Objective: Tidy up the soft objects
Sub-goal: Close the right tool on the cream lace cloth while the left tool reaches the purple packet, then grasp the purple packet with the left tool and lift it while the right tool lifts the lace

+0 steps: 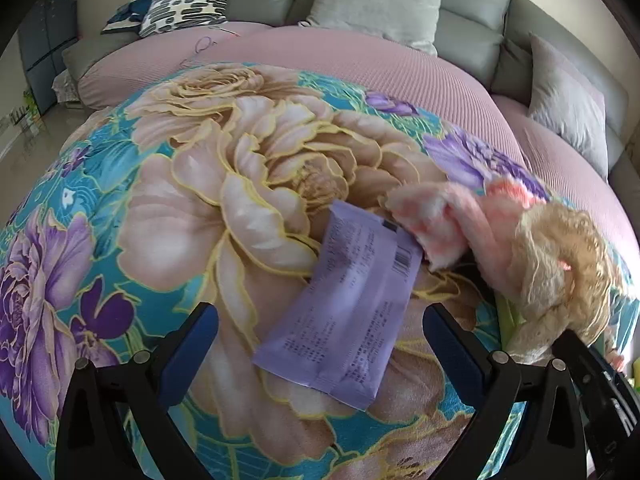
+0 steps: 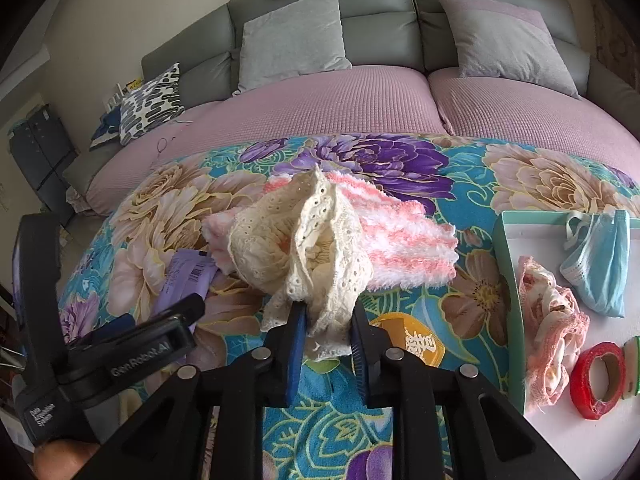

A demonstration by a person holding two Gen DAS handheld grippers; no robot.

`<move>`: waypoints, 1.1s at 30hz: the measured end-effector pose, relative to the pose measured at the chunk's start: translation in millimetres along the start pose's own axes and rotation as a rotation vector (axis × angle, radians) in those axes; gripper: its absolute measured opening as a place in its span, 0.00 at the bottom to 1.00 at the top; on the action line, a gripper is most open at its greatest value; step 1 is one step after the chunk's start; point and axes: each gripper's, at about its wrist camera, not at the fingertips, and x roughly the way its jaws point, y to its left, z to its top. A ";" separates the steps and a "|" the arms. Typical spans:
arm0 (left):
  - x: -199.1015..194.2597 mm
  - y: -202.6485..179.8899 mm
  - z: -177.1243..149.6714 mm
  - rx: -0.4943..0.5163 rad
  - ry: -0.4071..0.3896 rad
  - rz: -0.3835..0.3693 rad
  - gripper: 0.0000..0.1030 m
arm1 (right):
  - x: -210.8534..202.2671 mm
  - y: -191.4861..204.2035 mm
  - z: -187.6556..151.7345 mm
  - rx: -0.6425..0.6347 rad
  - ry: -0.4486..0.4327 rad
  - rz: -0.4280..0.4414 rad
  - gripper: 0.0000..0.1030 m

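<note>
Right now the right gripper [image 2: 325,334] is pinching the lower edge of a cream lace cloth [image 2: 304,256], its blue pads [image 2: 297,344] pressing the bunched fabric from both sides, with only a narrow gap showing between them. That cloth is lying on top of a fluffy pink-and-white striped towel [image 2: 396,240], which is spreading out toward two o'clock from it across the flowered blanket [image 2: 400,412]. At nine o'clock from the cloth, a purple packet [image 1: 348,304] is resting flat on the blanket, one corner tucked just under the towel's edge. The left gripper [image 1: 320,340] is hanging over that packet with its jaws spread wide, one finger on each side of it and neither one touching it, so it is gripping nothing. In the right wrist view, a white tray with a green rim [image 2: 510,280] is sitting at three o'clock from the cloth, well apart from it, and it is holding a blue face mask [image 2: 600,264], a crumpled pink lace piece [image 2: 552,328] and a roll of red tape [image 2: 598,380]. Beyond the blanket, a pink bedspread [image 2: 328,108] is covering the couch seat, and grey cushions [image 2: 292,36] are leaning against the grey backrest at twelve o'clock.
</note>
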 end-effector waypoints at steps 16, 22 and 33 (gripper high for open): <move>-7.3 -3.6 -0.2 0.032 -0.027 0.000 0.60 | -4.1 -3.9 1.0 0.016 -0.010 0.020 0.17; -26.6 0.9 6.3 0.011 -0.074 -0.010 0.60 | -10.1 -4.0 2.6 0.014 -0.027 0.033 0.15; -77.6 -1.8 16.8 0.008 -0.199 -0.046 0.60 | -45.8 -8.9 10.7 0.019 -0.125 0.067 0.14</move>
